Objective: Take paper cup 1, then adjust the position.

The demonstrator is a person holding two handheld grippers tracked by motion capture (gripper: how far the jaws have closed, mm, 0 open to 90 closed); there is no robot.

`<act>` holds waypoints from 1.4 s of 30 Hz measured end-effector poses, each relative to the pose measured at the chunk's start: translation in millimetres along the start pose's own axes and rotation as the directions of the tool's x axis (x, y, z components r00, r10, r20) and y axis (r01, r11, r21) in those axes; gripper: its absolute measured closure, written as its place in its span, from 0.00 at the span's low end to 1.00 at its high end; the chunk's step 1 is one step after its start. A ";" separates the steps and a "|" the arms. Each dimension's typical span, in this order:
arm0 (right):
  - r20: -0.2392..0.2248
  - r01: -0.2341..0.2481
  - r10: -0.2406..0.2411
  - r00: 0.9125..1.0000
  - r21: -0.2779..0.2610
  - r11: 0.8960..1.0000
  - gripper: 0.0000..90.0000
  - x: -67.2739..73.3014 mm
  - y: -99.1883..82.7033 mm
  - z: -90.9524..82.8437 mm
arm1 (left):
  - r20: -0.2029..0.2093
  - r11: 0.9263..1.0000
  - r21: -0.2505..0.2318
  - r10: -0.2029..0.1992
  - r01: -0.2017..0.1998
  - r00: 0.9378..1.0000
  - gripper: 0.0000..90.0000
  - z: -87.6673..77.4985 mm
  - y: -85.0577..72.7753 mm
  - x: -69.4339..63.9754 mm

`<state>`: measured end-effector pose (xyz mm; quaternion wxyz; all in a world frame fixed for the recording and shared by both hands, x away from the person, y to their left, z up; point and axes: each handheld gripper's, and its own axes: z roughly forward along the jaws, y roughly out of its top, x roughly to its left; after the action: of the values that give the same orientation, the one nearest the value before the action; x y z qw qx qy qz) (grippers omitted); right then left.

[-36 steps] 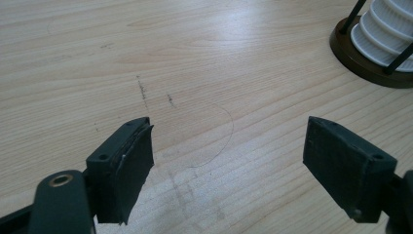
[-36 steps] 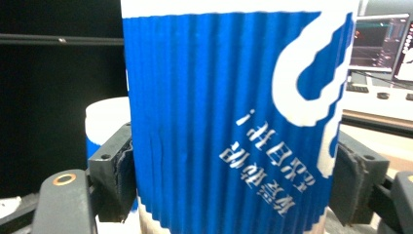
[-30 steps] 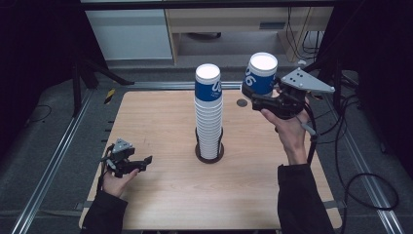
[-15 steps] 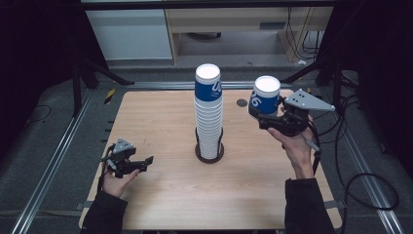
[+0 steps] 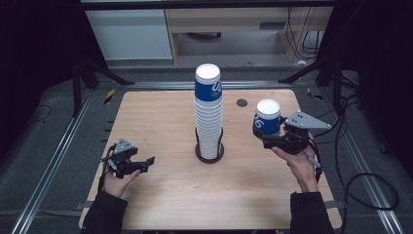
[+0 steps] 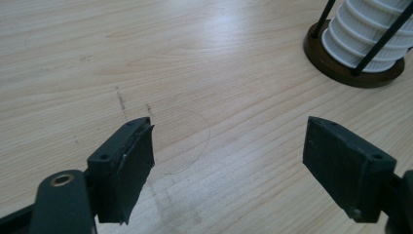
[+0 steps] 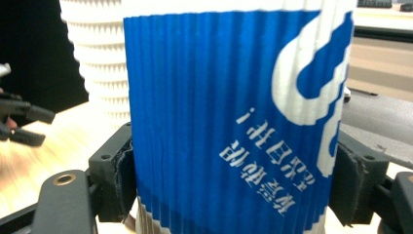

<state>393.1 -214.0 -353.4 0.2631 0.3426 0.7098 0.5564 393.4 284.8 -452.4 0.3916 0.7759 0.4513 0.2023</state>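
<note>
High view: the right tongs are clamped on a blue-and-white ribbed paper cup, held upside down with its white base up, over the right side of the light wooden table. The cup sits upright along its long axis, only slightly leaned, and looks to be just above the tabletop, though whether it touches I cannot tell from here. To its left, well apart, stands the tall stack of ribbed paper cups on its round dark base with thin black rods. The right hand is much the nearer to the cup; the left tongs rest low at the table's near-left, far from both cup and stack, jaws apart with nothing between them.

Left gripper view: both black pads stand wide open over bare wood grain; the base of the stack shows at top right, so the stack lies ahead and to the right of these tongs.

Right gripper view: the cup wall with upside-down print sits squarely between the two pads, which press its sides low down near the rim end. The stack rises behind on the left, the left tongs farther left. My read: the move is straight down to set the cup on the table.
</note>
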 end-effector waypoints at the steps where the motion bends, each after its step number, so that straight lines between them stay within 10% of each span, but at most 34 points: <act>1: -0.005 0.000 0.000 1.000 0.007 1.000 0.23 0.2 -2.7 -0.4 | 0.002 1.000 -0.002 0.000 0.000 1.000 0.20 -0.5 0.6 -1.1; 25: -0.184 0.140 -0.110 0.977 0.155 0.978 0.23 35.7 -43.5 19.8 | 0.108 0.997 -0.024 0.081 -0.079 0.991 0.21 -10.2 15.8 -31.1; 42: -0.308 0.212 -0.145 0.940 0.196 0.957 0.23 60.6 -52.8 41.9 | 0.234 0.988 -0.063 0.152 -0.141 0.960 0.21 -15.9 30.6 -61.9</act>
<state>376.6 -149.0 -414.3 0.1650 0.2188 0.8276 0.4898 367.7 229.7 -416.1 0.4444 0.8166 0.3379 0.1464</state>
